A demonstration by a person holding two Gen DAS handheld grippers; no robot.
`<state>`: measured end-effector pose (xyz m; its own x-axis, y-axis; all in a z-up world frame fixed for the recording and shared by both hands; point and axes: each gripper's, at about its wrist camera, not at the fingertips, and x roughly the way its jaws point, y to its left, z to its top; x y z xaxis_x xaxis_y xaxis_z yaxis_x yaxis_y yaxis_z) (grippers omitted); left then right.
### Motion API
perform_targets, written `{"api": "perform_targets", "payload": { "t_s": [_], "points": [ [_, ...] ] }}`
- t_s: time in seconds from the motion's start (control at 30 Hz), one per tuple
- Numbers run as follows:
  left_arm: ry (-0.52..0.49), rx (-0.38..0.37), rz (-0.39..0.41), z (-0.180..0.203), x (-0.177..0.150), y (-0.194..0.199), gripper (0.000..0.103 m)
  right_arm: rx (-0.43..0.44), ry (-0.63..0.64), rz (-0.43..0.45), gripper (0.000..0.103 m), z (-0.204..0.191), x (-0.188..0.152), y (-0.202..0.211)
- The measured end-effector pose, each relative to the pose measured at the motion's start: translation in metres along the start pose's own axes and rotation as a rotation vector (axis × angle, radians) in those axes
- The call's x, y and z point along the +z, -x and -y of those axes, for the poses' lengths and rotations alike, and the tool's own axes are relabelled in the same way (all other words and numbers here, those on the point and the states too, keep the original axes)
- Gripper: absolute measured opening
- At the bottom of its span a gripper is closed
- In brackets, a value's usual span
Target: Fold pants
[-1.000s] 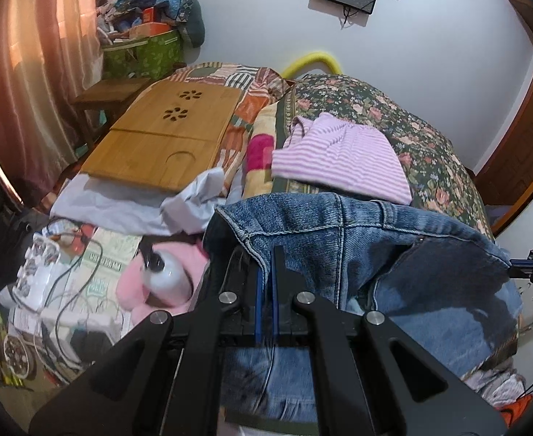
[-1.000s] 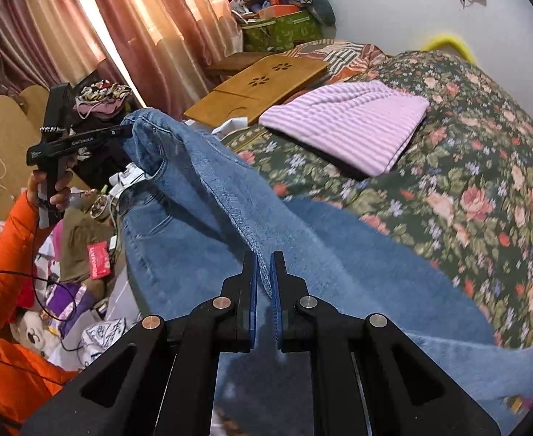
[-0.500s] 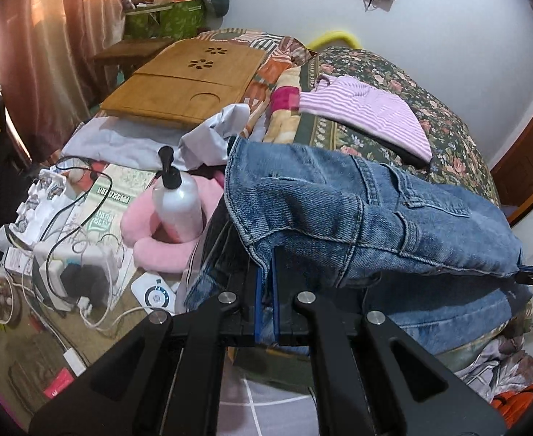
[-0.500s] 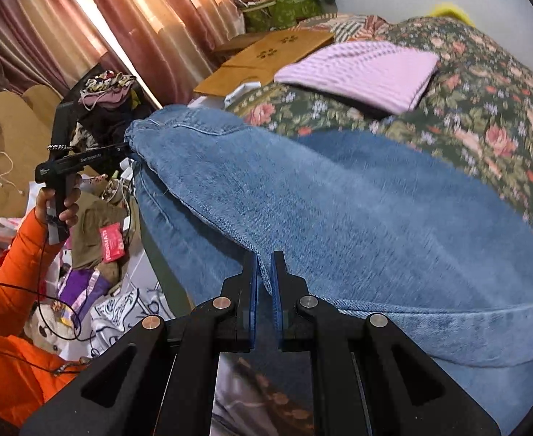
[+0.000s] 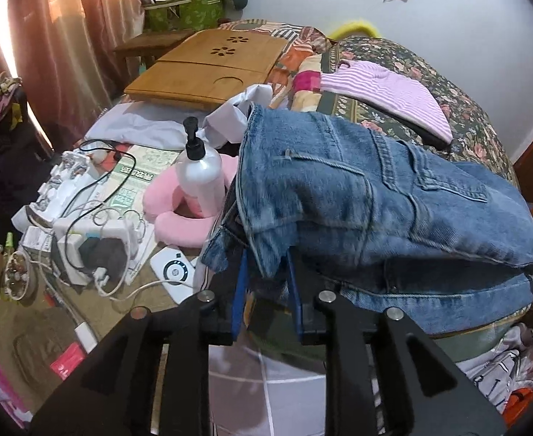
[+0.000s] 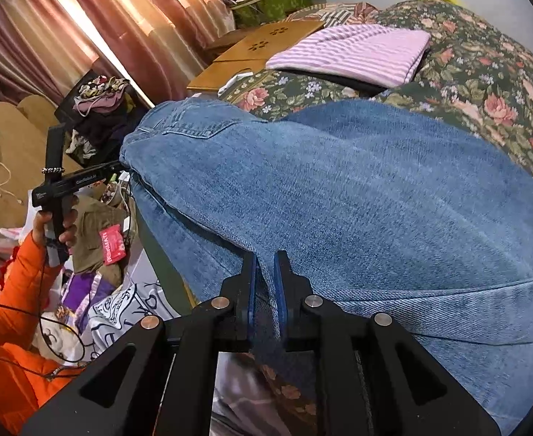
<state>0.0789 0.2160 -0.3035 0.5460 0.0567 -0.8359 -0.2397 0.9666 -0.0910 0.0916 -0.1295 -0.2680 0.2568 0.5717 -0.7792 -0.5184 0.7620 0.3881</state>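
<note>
Your left claw has its blue pads spread apart, with a fold of the jeans hanging loose between them; nothing is pinched there, so it reads as released. Your right claw has its pads closer together, with a narrow gap and a strip of denim running down through it. You cannot tell from this view whether those pads press the cloth or only flank it.

The jeans lie doubled over on the near edge of the bed, one layer resting on top of the other. In the left view the waistband end with a back pocket faces you, and the top layer stretches off to the right, where a dark tip meets its far corner. In the right view the same pocket end points towards your left hand, which grips the black handle of the other tool, your orange sleeve below it.

Further back on the flowered bedspread lies a folded pink striped top, well apart from the jeans. Beside it a wooden lap tray rests on the bed. On the floor to the left stand a white pump bottle against a pink neck pillow, near a tangle of chargers and cables
</note>
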Motion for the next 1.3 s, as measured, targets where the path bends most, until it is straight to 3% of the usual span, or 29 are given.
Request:
{"api": "perform_targets", "payload": {
  "t_s": [0.13,0.33,0.57,0.77,0.93,1.13,1.3],
  "points": [
    [-0.037,0.032,0.033,0.012,0.007,0.024,0.024,-0.028,-0.006,0.050,0.014,0.005,0.001,0.021],
    [-0.084,0.039,0.113,0.043,0.035,0.057,0.042,-0.107,-0.085,0.162,0.016,0.040,0.001,0.066],
    [-0.174,-0.049,0.191,0.121,0.090,0.065,0.057,-0.261,-0.233,0.273,0.019,0.102,-0.012,0.128],
    [-0.258,-0.160,0.200,0.211,0.130,0.041,0.061,-0.431,-0.353,0.321,0.028,0.163,-0.029,0.185],
    [-0.319,-0.224,0.168,0.278,0.146,0.007,0.064,-0.547,-0.413,0.314,0.033,0.215,-0.038,0.207],
    [-0.395,-0.274,0.069,0.345,0.152,-0.046,0.065,-0.561,-0.510,0.251,0.037,0.285,-0.039,0.191],
    [-0.432,-0.275,0.027,0.364,0.149,-0.072,0.065,-0.562,-0.576,0.183,0.037,0.336,-0.039,0.164]
  ]
}}
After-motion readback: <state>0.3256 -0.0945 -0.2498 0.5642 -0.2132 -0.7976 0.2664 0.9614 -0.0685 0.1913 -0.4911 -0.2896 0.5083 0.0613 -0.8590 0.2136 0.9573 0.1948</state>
